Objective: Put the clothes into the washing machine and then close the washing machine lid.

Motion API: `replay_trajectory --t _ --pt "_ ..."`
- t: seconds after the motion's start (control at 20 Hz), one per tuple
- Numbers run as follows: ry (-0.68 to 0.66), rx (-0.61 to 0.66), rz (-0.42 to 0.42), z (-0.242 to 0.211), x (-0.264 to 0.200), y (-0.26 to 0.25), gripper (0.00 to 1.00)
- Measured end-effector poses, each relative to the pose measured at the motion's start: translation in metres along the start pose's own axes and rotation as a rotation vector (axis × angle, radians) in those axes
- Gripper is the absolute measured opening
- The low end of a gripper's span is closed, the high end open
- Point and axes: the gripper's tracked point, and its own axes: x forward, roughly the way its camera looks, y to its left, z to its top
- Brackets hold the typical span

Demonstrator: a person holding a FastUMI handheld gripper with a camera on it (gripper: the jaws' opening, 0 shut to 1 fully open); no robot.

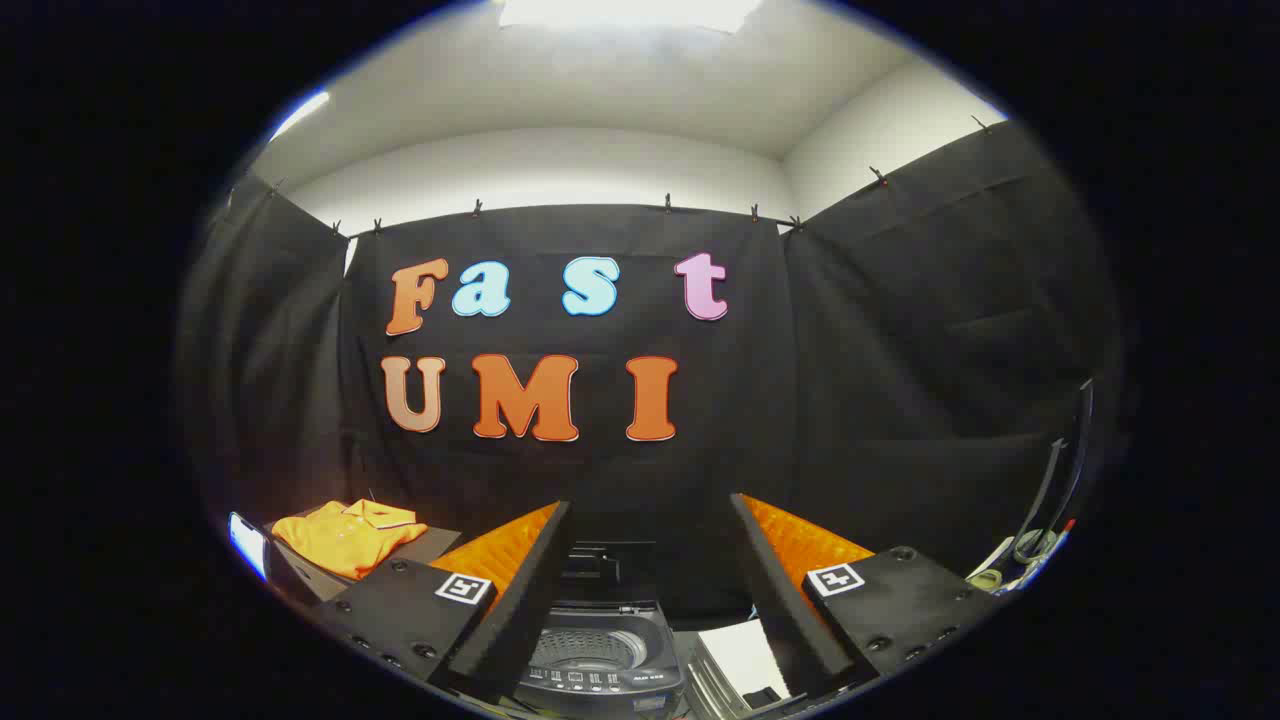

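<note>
An orange polo shirt point(345, 533) lies folded on a low dark surface, off to the left beyond my left finger. A small dark top-loading washing machine point(600, 660) sits low between my fingers, its lid up and the perforated drum point(590, 648) showing. My gripper point(652, 515) stands open, well above the machine, with nothing between its fingers.
A white flat panel point(745, 655) lies just right of the washing machine. Cables and a thin curved stand point(1040, 520) are at the far right. A bright screen edge point(247, 543) shows left of the shirt. Black cloth walls close the booth all around.
</note>
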Motion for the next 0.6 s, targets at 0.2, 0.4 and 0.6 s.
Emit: replay_trajectory --t 0.2,0.4,0.6 --pt "-0.005 0.009 -0.002 0.0001 -0.004 0.0075 0.99" --pt "-0.012 0.004 -0.021 0.0035 -0.0066 0.006 0.99" --pt "-0.01 0.024 -0.031 -0.0011 -0.0084 0.0051 0.99"
